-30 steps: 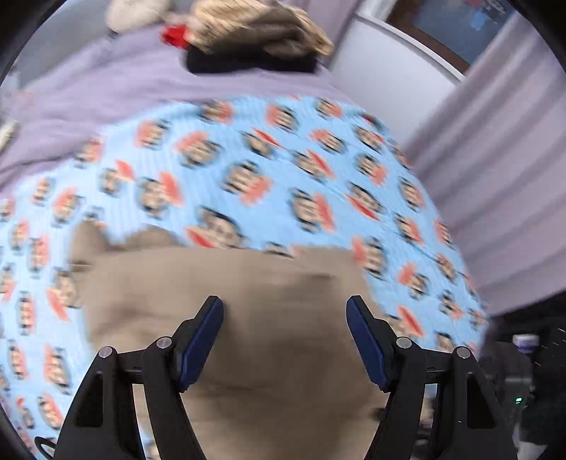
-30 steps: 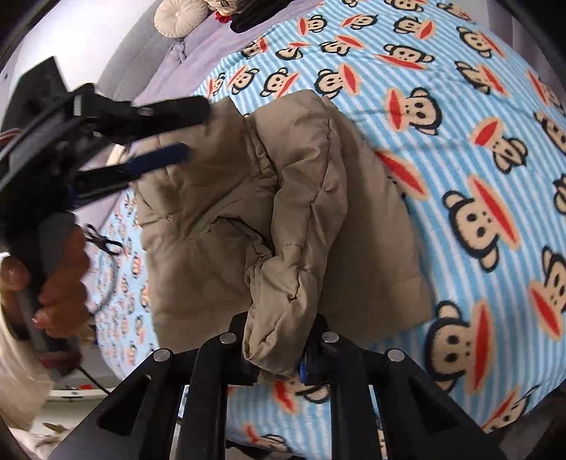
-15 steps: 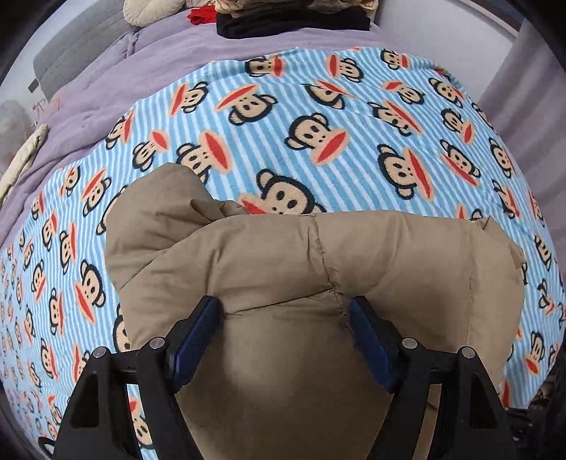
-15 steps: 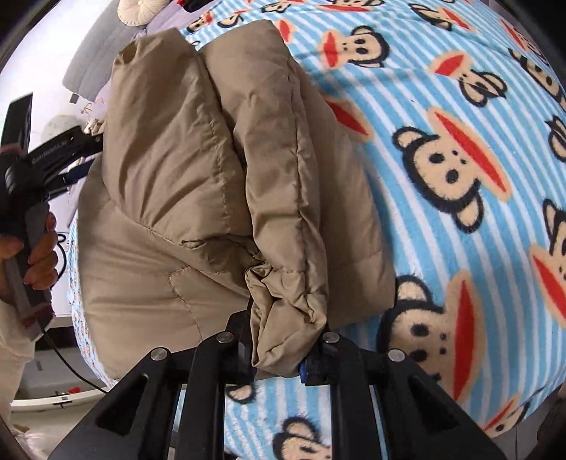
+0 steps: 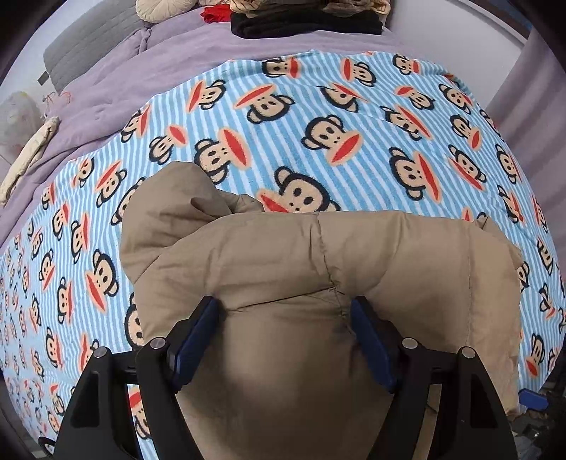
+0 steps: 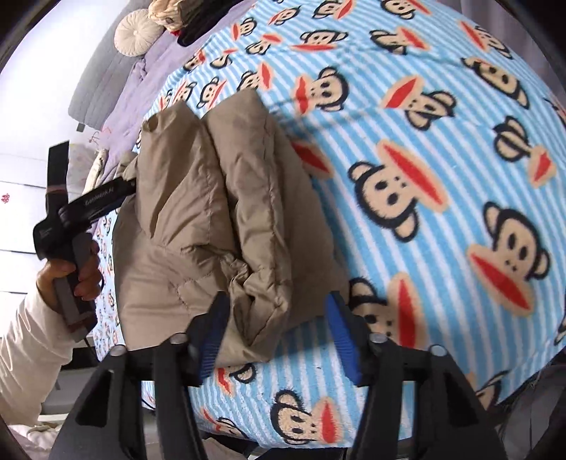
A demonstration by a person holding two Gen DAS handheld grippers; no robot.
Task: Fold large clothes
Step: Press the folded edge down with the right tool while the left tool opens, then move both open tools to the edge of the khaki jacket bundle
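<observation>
A tan padded jacket (image 5: pixel 318 254) lies folded in a bundle on the blue striped monkey blanket (image 5: pixel 318 106). My left gripper (image 5: pixel 284 308) points steeply down with its jaws wide, and the jacket's near fold bulges up between the blue pads (image 5: pixel 198 336). In the right wrist view the jacket (image 6: pixel 198 198) has its folded end resting on the blanket (image 6: pixel 424 141). My right gripper (image 6: pixel 277 304) is opening; that end lies loose between its jaws. The left gripper (image 6: pixel 88 208) shows there too, held by a hand (image 6: pixel 70 276) at the jacket's far side.
A purple duvet (image 5: pixel 177 53) covers the head of the bed, with a stack of folded clothes (image 5: pixel 307 17) on it and a round cushion (image 6: pixel 132 37) beside that. A cream garment (image 5: pixel 28 155) lies at the left. The bed's edge runs just below the right gripper.
My right gripper carried the jacket's end across, then spread its jaws and let it go. The left gripper sank onto the jacket, jaws still wide.
</observation>
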